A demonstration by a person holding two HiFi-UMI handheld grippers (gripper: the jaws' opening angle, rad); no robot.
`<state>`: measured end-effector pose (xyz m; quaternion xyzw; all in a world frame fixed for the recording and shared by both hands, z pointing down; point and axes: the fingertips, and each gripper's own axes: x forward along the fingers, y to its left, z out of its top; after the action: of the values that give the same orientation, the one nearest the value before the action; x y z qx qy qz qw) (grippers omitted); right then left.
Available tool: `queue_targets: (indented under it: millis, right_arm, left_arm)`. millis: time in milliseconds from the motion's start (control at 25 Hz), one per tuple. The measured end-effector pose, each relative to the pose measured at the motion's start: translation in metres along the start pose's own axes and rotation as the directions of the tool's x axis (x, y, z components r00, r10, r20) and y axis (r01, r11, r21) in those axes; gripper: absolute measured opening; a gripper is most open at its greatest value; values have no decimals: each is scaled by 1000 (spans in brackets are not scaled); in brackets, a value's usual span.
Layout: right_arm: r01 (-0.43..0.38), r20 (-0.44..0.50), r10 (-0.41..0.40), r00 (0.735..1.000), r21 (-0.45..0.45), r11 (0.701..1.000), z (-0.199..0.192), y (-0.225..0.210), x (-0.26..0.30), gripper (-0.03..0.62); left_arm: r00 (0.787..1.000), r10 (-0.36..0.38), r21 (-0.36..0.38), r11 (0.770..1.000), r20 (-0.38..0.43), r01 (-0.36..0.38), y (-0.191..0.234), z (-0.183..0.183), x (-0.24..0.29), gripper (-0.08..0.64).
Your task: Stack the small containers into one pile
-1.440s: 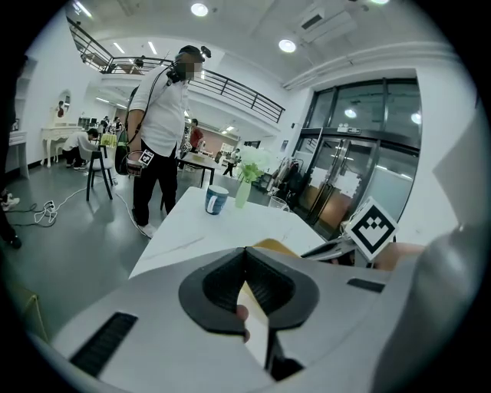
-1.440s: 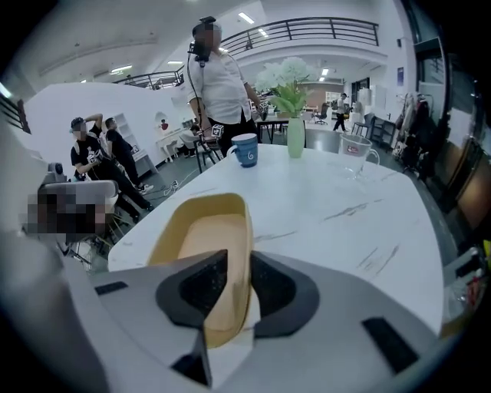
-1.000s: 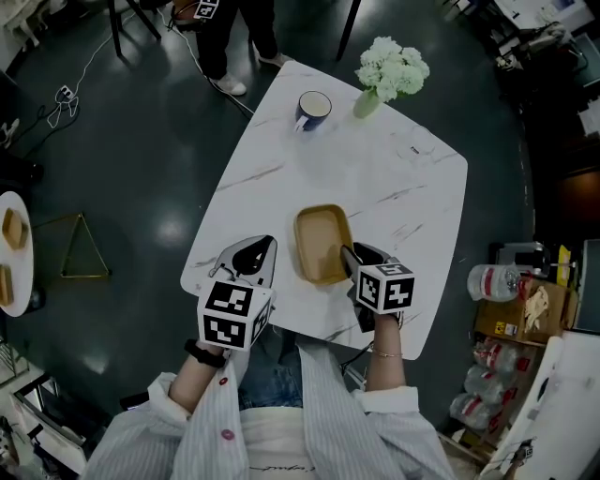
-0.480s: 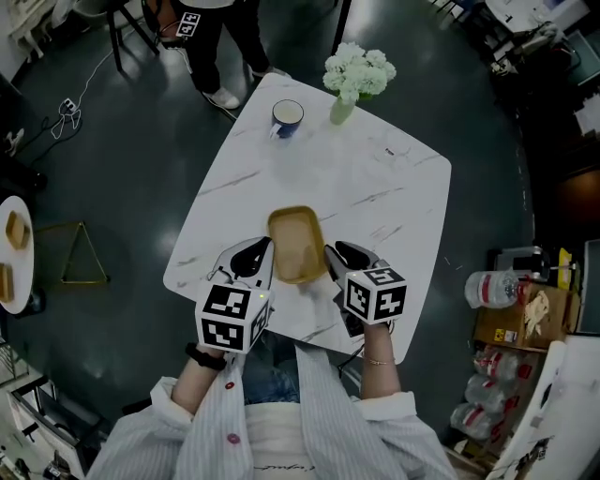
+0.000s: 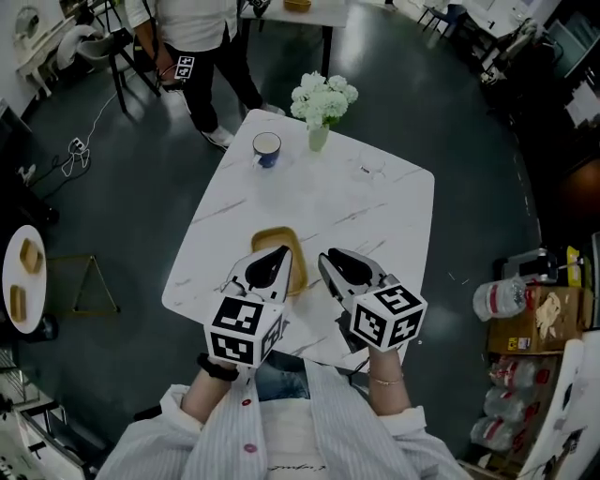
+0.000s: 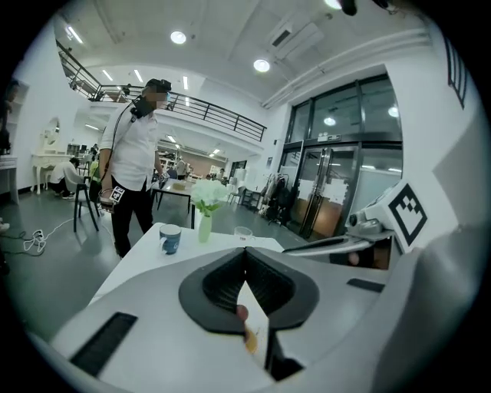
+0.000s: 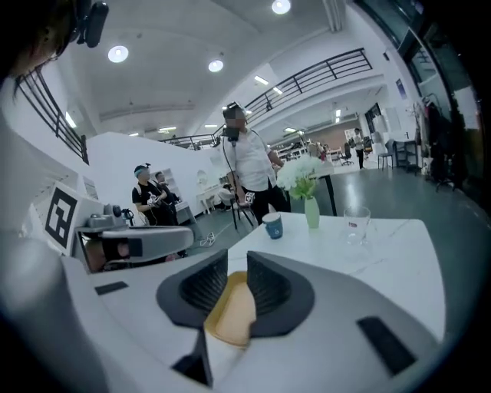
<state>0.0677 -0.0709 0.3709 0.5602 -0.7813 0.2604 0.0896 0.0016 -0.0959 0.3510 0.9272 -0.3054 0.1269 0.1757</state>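
A shallow yellow container (image 5: 272, 239) lies on the white marble table (image 5: 375, 225) near its front edge. My left gripper (image 5: 280, 252) hangs above the container's near part and hides it; its jaws meet at the tips with nothing in them (image 6: 245, 257). My right gripper (image 5: 326, 255) is just right of the container and apart from it. Its jaws stand a narrow gap apart (image 7: 236, 265), and through that gap the yellow container (image 7: 230, 315) shows on the table below.
A blue mug (image 5: 266, 147), a vase of white flowers (image 5: 322, 98) and a clear glass (image 7: 356, 222) stand at the table's far side. A person (image 5: 192, 28) stands beyond it. A round side table (image 5: 9, 281) at the left carries two more yellow containers (image 5: 31, 255).
Both grippers have come up toward the head camera. The right gripper has drawn away from the container's right edge, and the left gripper now covers the container's near part. The container still lies on the table.
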Motion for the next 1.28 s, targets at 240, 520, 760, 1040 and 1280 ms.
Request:
queue_targets:
  millis: [240, 520, 760, 1040, 1280]
  right_arm:
    - [18, 96, -9, 995, -90, 996, 31, 9, -41, 66]
    - [53, 174, -35, 984, -101, 994, 41, 11, -80, 35]
    - [109, 211, -85, 974, -102, 989, 47, 16, -96, 12]
    - [149, 207, -132, 969, -70, 986, 43, 10, -97, 11]
    - [157, 213, -144, 966, -42, 987, 41, 11, -95, 11]
  left_arm:
    - [995, -86, 25, 996, 56, 85, -47, 21, -1, 17]
    - [978, -195, 63, 980, 74, 191, -91, 32, -3, 17]
    - [960, -270, 71, 962, 78, 265, -107, 44, -11, 17]
    - [946, -317, 76, 947, 65, 313, -112, 42, -4, 17]
    - [944, -324, 87, 944, 57, 319, -110, 41, -5, 17]
